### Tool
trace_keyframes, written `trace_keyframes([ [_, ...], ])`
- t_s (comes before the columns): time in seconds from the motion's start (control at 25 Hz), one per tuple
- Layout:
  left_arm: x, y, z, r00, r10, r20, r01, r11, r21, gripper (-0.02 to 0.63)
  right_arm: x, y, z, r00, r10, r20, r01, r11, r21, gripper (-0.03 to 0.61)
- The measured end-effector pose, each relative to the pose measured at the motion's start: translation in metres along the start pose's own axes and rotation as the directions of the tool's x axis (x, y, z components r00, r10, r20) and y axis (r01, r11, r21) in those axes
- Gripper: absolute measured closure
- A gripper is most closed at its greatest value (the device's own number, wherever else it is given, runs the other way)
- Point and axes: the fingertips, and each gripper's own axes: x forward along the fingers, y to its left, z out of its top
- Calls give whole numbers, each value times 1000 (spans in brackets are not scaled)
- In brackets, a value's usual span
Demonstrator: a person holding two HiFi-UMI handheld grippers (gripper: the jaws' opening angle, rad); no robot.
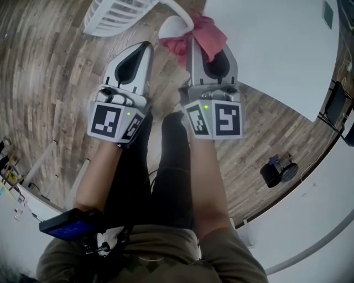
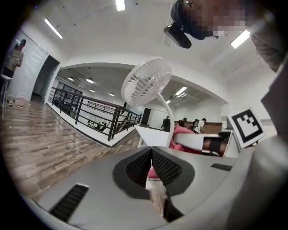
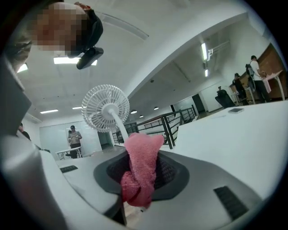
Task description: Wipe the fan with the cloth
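Showing a white fan at the upper left of the head view, with two grippers side by side just below it.
The right gripper, upper centre, has its jaws part-way apart and clamped on a bunched pink cloth, which sticks out past the tips beside the fan's stem; contact there is unclear. The left gripper, just left of it, is closed and empty.

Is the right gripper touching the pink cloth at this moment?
Touching. The right gripper view shows the pink cloth pinched between the fingers of the right gripper.
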Motion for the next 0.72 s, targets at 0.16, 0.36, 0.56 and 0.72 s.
trace_keyframes([
  [0.16, -1, -5, -5, 999, -42, -10, 42, 999, -10, 589, -2, -6, -22, 998, -4, -57, 0, 997, -71, 459],
  [0.36, -1, -3, -10, 999, -37, -24, 36, 999, -27, 589, -3, -2, -28, 992, -1, -130, -27, 976, -215, 459],
  [0.56, 1, -15, -13, 997, -72, -30, 71, 997, -21, 589, -10, 1, -35, 983, -9, -181, -45, 956, -290, 459],
  [0.72, 4, -25, -12, 994, -101, -33, 101, 995, -3, 589, -15, -3, -40, 977, -24, -214, -39, 957, -287, 458],
])
